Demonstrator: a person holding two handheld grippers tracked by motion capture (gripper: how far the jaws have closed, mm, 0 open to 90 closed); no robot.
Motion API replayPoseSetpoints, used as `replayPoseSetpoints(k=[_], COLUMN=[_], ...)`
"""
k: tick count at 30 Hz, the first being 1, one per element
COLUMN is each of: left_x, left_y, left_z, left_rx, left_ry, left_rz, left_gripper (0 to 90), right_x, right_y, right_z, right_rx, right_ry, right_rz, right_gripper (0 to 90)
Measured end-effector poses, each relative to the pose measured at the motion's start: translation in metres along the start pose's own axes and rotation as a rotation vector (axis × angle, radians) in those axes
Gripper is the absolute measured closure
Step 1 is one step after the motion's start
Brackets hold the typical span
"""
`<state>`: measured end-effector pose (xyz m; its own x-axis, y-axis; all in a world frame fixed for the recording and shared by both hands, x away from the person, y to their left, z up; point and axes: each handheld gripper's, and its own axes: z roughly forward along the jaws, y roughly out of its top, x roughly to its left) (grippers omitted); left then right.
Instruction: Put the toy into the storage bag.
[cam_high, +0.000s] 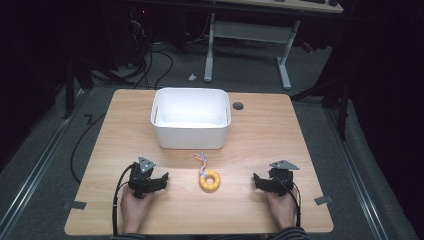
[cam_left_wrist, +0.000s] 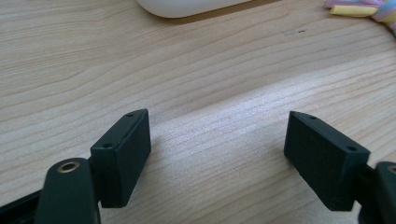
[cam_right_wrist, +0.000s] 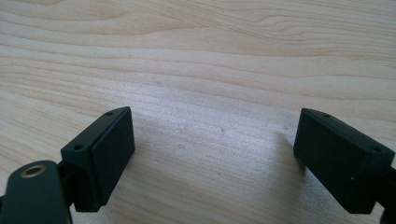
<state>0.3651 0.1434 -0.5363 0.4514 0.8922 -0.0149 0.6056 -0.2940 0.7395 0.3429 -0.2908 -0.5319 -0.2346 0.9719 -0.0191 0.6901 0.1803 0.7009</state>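
My left claw (cam_high: 161, 181) and right claw (cam_high: 258, 181) gape wide, empty, resting near me. The ring toy (cam_high: 209, 180) lies between them, tail pointing far toward the tub (cam_high: 190, 135); both sit about equally close.

one wooden table (cam_high: 260, 135) carries one white bin (cam_high: 190, 120) and one yellow ring toy (cam_high: 209, 180) with a single braided tail. two black grippers, the left (cam_high: 161, 179) and the right (cam_high: 258, 180), sit on the tabletop, one in each of the person's two hands, each with two jaws spread apart. two grey tape tabs mark the table's near corners, one (cam_high: 74, 204) on the left and one (cam_high: 323, 200) on the right.
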Motion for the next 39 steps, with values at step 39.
replayPoseSetpoints(k=[39], left_x=[0.0], left_y=[0.002], left_z=[0.002], left_rx=[0.022], left_ry=[0.01], left_rz=[-0.005], left_gripper=[13.4], right_x=[0.018], right_y=[0.029], right_z=[-0.03], right_rx=[-0.013], right_ry=[0.174], right_rz=[-0.117], right_gripper=[44.5])
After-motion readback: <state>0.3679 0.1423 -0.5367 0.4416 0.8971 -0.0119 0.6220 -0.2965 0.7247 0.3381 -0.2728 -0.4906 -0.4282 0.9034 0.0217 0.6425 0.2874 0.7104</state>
